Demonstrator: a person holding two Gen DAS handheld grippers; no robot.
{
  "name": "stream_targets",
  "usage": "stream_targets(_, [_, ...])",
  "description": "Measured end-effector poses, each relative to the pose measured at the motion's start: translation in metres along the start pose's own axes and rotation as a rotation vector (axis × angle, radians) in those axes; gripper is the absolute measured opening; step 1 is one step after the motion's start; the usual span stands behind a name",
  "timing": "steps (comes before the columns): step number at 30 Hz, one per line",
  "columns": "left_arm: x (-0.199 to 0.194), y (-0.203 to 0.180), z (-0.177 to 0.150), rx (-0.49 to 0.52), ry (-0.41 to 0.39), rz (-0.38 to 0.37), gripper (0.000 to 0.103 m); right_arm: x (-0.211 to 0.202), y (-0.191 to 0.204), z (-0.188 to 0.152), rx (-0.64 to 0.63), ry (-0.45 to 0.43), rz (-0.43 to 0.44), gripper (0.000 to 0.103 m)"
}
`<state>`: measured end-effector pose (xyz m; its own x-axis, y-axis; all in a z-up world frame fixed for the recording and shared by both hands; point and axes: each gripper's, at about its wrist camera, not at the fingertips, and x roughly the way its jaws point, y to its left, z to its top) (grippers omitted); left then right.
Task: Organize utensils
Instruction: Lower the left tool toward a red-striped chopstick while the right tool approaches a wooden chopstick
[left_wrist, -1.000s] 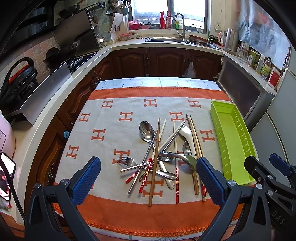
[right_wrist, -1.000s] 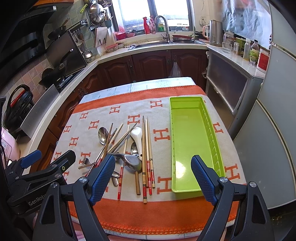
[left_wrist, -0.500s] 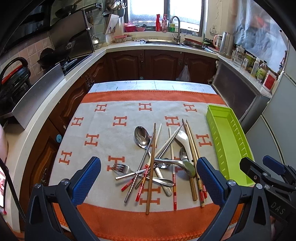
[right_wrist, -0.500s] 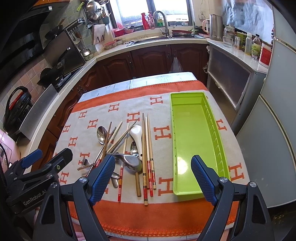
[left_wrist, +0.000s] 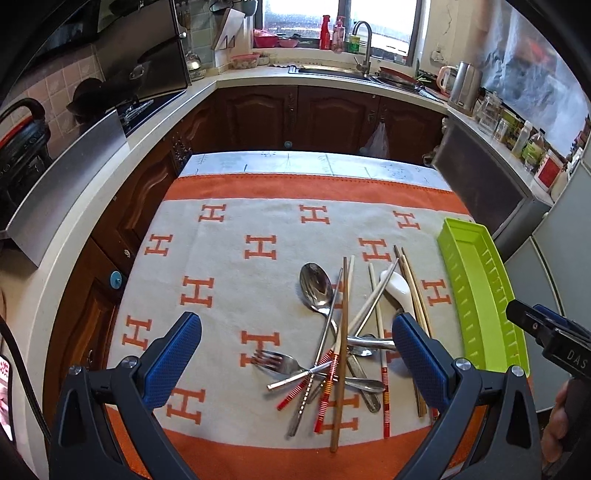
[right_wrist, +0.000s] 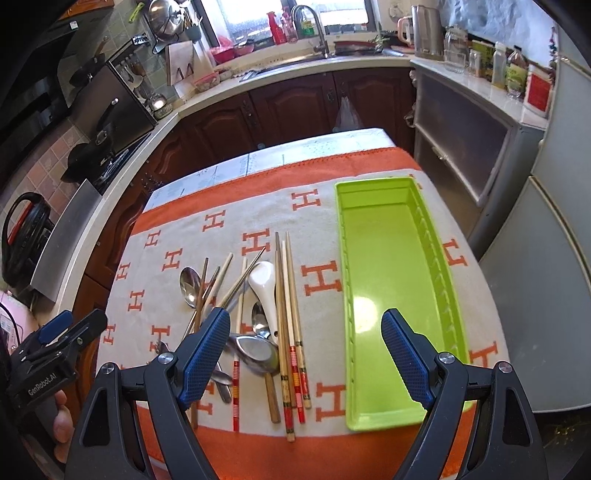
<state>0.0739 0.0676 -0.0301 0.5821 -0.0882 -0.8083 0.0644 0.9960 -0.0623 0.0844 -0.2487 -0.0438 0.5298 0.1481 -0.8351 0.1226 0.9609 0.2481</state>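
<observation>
Utensil pile (left_wrist: 343, 339) is lying tangled on the orange-and-cream cloth (left_wrist: 229, 280), left of the green tray (right_wrist: 391, 266).

Chopsticks, metal spoons, a fork (left_wrist: 275, 361) and a white ceramic spoon (right_wrist: 265, 288) are crossing over each other, so counting them is proving hard. The left gripper (left_wrist: 295, 354) is hovering released above the pile, its pad hiding some handles; the right gripper (right_wrist: 304, 354) is gaping wide, covering the tray's near corner.

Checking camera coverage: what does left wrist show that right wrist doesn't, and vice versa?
Left wrist only: the whole fork with its tines, and the right claw's body at the frame edge. Right wrist only: the green tray's bare floor end to end. Both: the pile with white ceramic spoon, chopsticks, the H-pattern cloth; left claw and right claw open.
</observation>
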Motion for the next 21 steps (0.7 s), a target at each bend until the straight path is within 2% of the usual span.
stream_targets(6, [0.027,0.02,0.011,-0.022,0.082,-0.053,0.102,0.031,0.019,0.013,-0.041,0.066,0.051,0.082])
stream_targets(8, [0.038,0.023,0.011,-0.02,0.108,-0.066,0.099,0.042,0.029,0.013,-0.061,0.095,0.068,0.08])
stream_targets(17, [0.096,0.019,0.001,-0.03,0.259,-0.186,0.062,0.094,0.057,0.005,-0.095,0.191,0.117,0.068])
stream_targets(19, [0.109,0.016,-0.002,-0.023,0.293,-0.204,0.048,0.105,0.062,0.004,-0.1,0.204,0.114,0.068])
stream_targets(21, [0.121,0.013,-0.004,-0.016,0.321,-0.211,0.044,0.111,0.063,0.002,-0.103,0.212,0.116,0.067])
